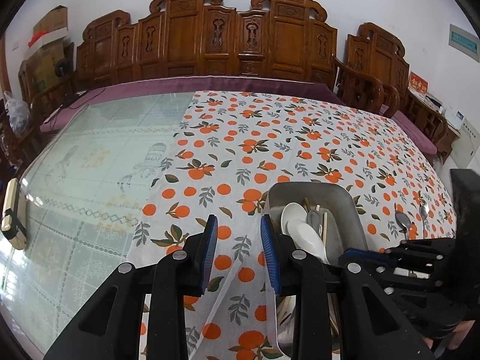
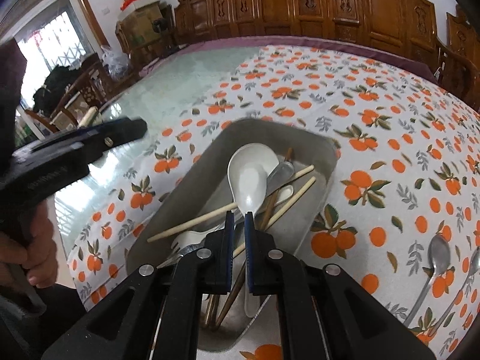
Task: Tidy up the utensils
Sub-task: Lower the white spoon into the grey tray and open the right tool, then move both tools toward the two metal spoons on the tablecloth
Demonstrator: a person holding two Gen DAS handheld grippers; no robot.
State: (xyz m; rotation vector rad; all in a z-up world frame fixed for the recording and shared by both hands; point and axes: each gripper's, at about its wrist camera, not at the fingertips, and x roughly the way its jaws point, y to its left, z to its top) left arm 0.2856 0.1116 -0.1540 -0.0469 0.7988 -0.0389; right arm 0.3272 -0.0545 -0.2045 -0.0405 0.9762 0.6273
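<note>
A metal tray [image 2: 192,174] on the orange-print cloth holds white ceramic spoons, chopsticks [image 2: 294,198] and metal utensils. My right gripper [image 2: 239,214] is over the tray, its jaws nearly shut around the handle of the large white spoon [image 2: 250,177]. My left gripper [image 1: 237,225] is open and empty, just left of the tray [image 1: 345,198]; white spoons [image 1: 300,225] show inside it. Two metal spoons [image 2: 438,255] lie on the cloth right of the tray; they also show in the left wrist view [image 1: 403,220]. The right gripper appears in the left wrist view [image 1: 354,253], and the left one in the right wrist view [image 2: 120,133].
The table's left part is a glass top over a pale green cloth [image 1: 90,165]. A small cream box [image 1: 12,213] sits at its left edge. Carved wooden chairs [image 1: 210,39] line the far side.
</note>
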